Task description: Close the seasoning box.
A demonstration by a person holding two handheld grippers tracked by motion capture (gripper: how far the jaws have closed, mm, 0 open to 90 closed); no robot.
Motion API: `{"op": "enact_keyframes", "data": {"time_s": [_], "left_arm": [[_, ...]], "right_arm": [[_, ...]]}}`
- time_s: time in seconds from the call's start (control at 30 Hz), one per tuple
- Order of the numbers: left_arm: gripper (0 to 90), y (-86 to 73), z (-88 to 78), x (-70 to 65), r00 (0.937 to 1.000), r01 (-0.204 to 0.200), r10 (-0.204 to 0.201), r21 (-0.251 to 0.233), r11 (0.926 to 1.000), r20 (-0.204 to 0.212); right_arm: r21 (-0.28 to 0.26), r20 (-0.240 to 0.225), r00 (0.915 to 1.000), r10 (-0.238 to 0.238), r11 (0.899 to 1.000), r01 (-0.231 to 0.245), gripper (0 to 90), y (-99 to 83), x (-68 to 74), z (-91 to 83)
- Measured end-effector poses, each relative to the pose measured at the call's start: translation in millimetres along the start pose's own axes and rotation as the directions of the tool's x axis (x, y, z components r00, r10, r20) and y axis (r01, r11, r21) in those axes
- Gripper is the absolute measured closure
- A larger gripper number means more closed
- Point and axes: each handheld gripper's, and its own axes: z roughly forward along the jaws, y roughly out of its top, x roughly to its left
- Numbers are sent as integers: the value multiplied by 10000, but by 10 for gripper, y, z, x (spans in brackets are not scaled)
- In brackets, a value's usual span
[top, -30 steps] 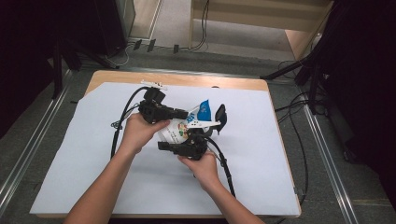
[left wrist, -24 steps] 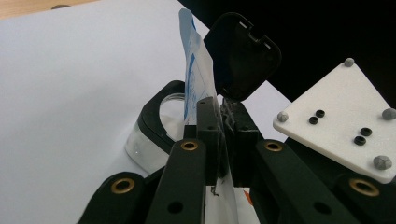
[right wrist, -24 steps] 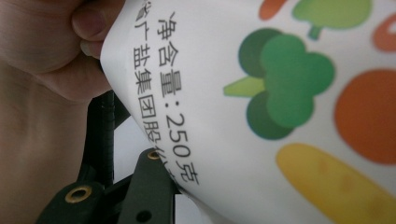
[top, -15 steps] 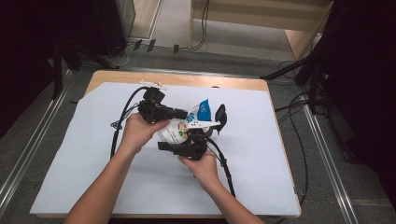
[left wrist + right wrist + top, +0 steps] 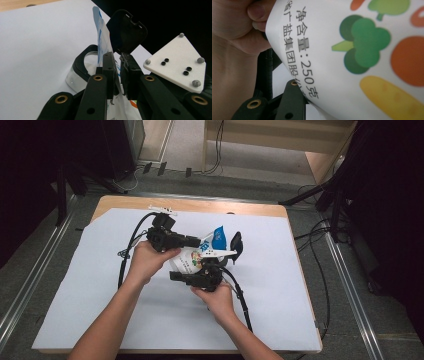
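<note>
I have the bag (image 5: 192, 259) lifted off the white surface (image 5: 280, 295), near its middle, between my two hands. The left tool (image 5: 197, 241) pinches the bag's top edge: in the left gripper view the thin blue-and-white edge (image 5: 102, 37) runs up between the two pads (image 5: 110, 72), which stand close together. Those jaws have just been opening a little with the bag between them, and that is my first worry. If the pinch loosens more, the slick film could slide out and the bag would sag or drop.

The right tool (image 5: 175, 276) sits lower and nearer to me, under the bag's printed face (image 5: 362, 62). The print is so close to its camera that I cannot tell whether this tool is clamped on the bag or only resting against it. If it is not gripping, the whole weight hangs from the left pinch.

Just beyond the bag stands a clear box (image 5: 82, 62) with a black rim, its black lid (image 5: 127, 30) standing up open. The bag's edge is very near that lid. A careless swing could knock the lid down or push the box away to the far right.

Pulling the two tools apart too hard could also tear the film.
</note>
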Motion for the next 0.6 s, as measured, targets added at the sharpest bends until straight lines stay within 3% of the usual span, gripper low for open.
{"op": "enact_keyframes", "data": {"time_s": [0.6], "left_arm": [[859, -7, 11, -13, 9999, -71, 72, 75, 9999, -88]], "right_arm": [[-30, -110, 9999, 46, 10000, -46, 701, 3, 1, 2]]}}
